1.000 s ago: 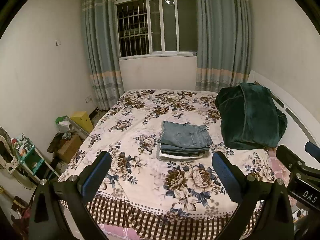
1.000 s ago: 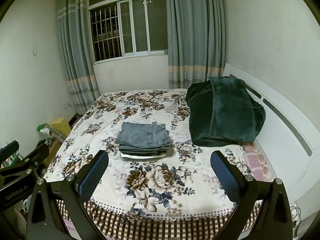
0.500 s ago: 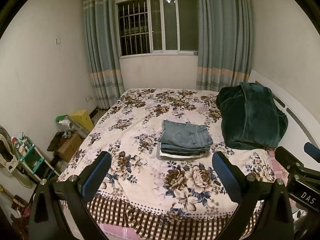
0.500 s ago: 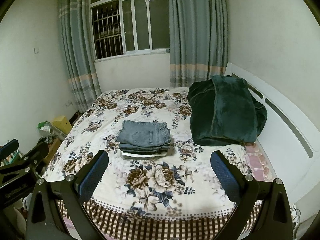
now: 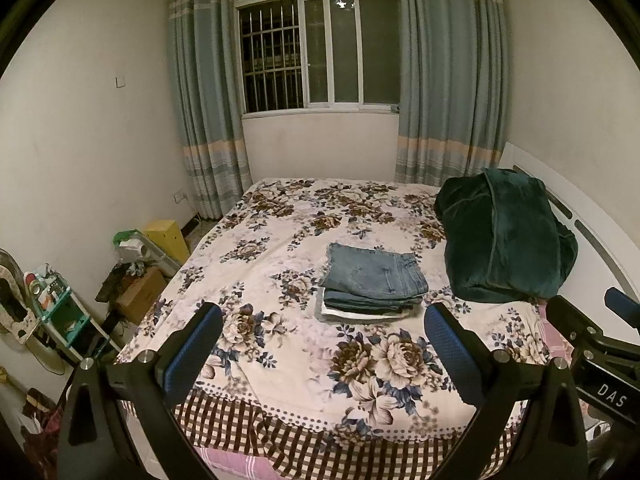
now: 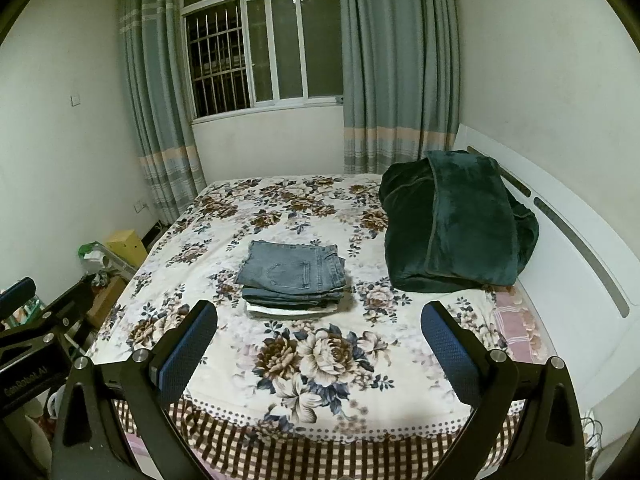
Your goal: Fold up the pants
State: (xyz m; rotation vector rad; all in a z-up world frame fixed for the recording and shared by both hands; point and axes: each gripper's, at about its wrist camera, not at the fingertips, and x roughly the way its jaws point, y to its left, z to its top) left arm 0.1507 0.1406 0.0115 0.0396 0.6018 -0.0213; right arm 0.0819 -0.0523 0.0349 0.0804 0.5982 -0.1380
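A stack of folded pants, blue jeans on top and a white layer at the bottom, lies in the middle of the floral bed; it also shows in the right wrist view. My left gripper is open and empty, held above the bed's near edge, well short of the stack. My right gripper is open and empty at about the same distance. The right gripper shows at the right edge of the left wrist view, and the left gripper at the left edge of the right wrist view.
A dark green plush blanket is piled at the right of the bed against the white headboard. Boxes and clutter and a small shelf stand on the floor to the left. A curtained window is behind.
Both grippers have drawn back and tilted slightly; the bed and the stack sit a little further off. The stack has not moved. Both grippers stay open.
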